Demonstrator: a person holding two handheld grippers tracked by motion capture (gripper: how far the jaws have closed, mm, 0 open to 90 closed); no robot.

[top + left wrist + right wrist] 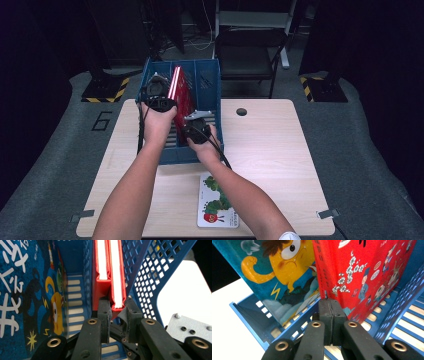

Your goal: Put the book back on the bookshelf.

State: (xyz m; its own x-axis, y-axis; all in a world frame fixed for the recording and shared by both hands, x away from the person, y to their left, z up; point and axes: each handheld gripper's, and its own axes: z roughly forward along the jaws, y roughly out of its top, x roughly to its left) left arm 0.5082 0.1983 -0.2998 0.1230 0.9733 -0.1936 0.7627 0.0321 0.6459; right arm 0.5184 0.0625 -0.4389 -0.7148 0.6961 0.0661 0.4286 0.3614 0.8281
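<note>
The table (280,150) fills the middle of the high view, with a blue rack (207,80) at its upper centre. Two red books (181,90) stand upright in the rack's middle slot; a blue book (27,295) stands in the slot beside them, at the left of the left gripper view. The left gripper (117,311) pinches the lower corner of one red book (116,272). The right gripper (332,312) is closed on nothing, its pads together against the red cover (367,272). Risk, as I judge it: the corner pinch is shallow, so the book could slip or tip onto its twin. A caterpillar book (216,202) lies flat at lower centre.
</note>
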